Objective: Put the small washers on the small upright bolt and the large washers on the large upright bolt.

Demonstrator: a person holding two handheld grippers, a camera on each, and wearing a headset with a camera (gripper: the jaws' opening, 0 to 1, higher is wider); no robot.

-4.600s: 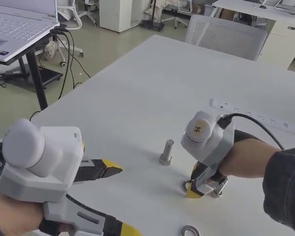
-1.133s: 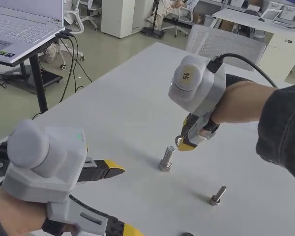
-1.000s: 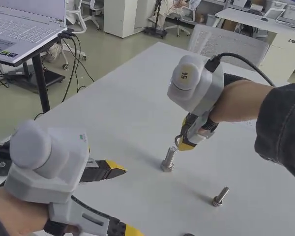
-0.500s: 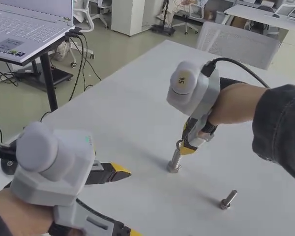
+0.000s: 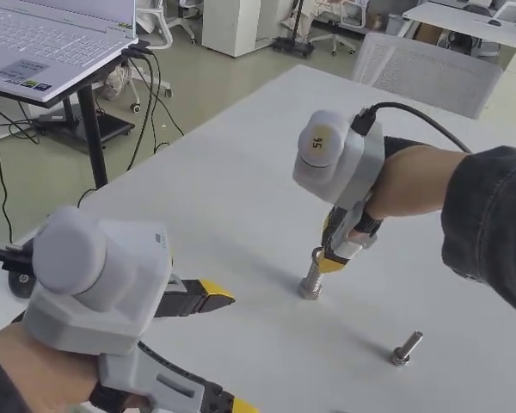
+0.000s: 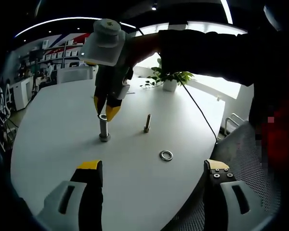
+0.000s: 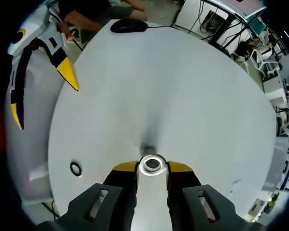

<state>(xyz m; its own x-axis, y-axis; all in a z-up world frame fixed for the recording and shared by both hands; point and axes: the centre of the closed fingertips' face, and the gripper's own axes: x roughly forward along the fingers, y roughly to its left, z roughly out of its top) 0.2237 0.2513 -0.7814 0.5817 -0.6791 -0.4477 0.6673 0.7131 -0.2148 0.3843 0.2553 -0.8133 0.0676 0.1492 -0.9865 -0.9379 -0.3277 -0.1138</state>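
Item: right tongs [image 7: 152, 167], held in a hand with a dark sleeve, pointing down over the white surface [image 5: 241, 189]; jaws drawn in close and clamping a washer [image 7: 151, 163] by its outer edge, one yellow tip on each side. Location of washer: level with the top end of the upright bolt [image 5: 310, 282], directly above its shaft; whether the ring is already around the thread cannot be told. Upright bolt: the thicker of the two, standing vertical on its head near the middle of the surface. Item: left tongs [image 6: 153, 166], low at the near edge of the surface, jaws spread wide with nothing between them, aimed toward the upright bolt and well apart from it. Item: second bolt [image 5: 407, 347], thinner, lying on its side on the surface, to the right of the upright bolt in the head view and apart from it. Item: loose washer [image 6: 166, 155], flat on the surface, nearer the left tongs than either bolt. Surroundings: open laptop [image 5: 43, 39] on a stand beyond the surface's left edge.
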